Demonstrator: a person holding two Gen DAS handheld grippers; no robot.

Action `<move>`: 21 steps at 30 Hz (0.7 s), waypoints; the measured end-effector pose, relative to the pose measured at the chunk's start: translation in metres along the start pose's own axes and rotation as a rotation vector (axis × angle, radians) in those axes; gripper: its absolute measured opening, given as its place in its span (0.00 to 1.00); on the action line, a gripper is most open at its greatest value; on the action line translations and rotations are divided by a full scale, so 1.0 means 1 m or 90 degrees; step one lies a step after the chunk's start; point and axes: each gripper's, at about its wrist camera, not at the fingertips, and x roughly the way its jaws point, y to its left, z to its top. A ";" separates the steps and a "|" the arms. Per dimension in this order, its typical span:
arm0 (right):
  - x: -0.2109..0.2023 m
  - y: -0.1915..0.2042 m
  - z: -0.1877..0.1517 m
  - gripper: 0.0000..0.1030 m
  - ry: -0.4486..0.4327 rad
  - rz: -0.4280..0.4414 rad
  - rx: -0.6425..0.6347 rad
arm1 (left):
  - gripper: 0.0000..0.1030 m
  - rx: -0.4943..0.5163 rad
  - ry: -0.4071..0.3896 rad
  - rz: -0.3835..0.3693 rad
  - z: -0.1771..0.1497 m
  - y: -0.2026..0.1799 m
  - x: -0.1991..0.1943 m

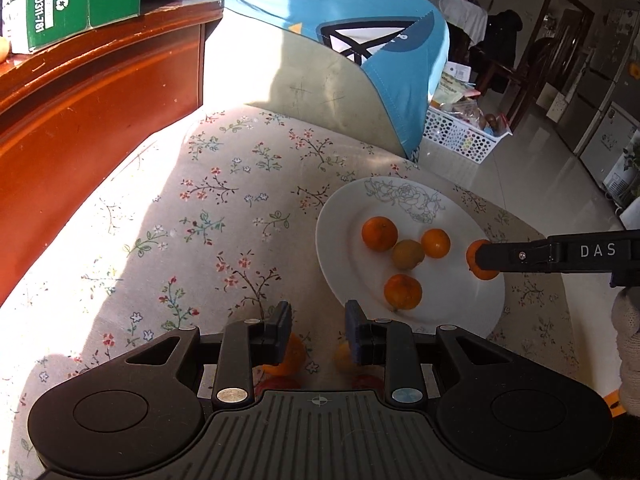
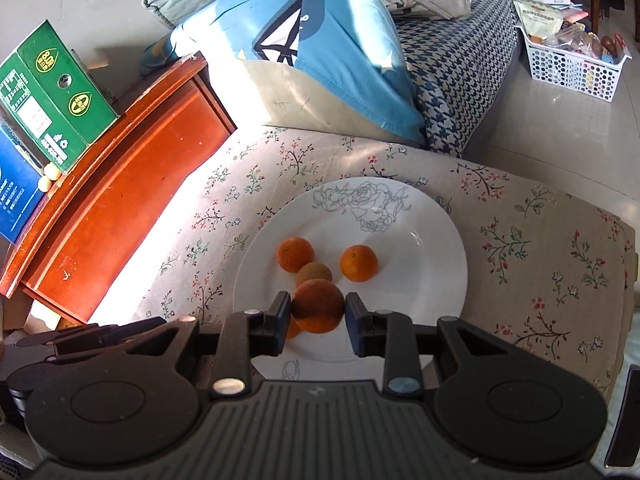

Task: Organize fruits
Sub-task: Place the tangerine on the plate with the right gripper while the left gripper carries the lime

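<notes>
A white plate [image 1: 352, 240] with a rose print lies on a floral cloth. It holds three oranges [image 1: 379, 233] and a brownish kiwi [image 1: 407, 255]. My right gripper [image 2: 318, 312] is shut on an orange [image 2: 318, 306] just above the plate [image 2: 432, 256]; it shows in the left wrist view [image 1: 482, 260] at the plate's right rim. My left gripper [image 1: 318, 330] is open and empty above the cloth left of the plate. More fruit, an orange [image 1: 292, 356] among them, lies partly hidden under its fingers.
A red-brown wooden cabinet [image 1: 80, 120] with a green box [image 1: 76, 0] stands at the left. A blue and beige cushion [image 1: 320, 60] lies behind the cloth. A white perforated basket [image 1: 460, 136] with packets sits on the tiled floor at the right.
</notes>
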 end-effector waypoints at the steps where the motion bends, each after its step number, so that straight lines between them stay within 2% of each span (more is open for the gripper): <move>1: 0.001 -0.001 -0.001 0.29 0.005 0.007 0.007 | 0.26 0.008 0.005 -0.009 -0.006 -0.001 -0.003; 6: 0.001 0.003 -0.004 0.29 0.004 0.006 0.001 | 0.27 0.116 0.026 -0.032 -0.028 -0.025 -0.012; 11: 0.003 0.013 -0.008 0.29 0.007 0.010 -0.020 | 0.28 0.197 0.041 -0.028 -0.039 -0.036 -0.006; 15: 0.006 0.011 -0.011 0.29 0.018 0.005 -0.013 | 0.29 0.215 0.050 -0.007 -0.043 -0.038 0.000; 17: 0.006 0.011 -0.011 0.29 0.016 0.004 -0.011 | 0.33 0.225 0.052 -0.002 -0.044 -0.039 0.004; 21: 0.006 0.009 -0.011 0.29 0.017 0.003 -0.004 | 0.33 0.227 0.052 0.007 -0.045 -0.041 0.009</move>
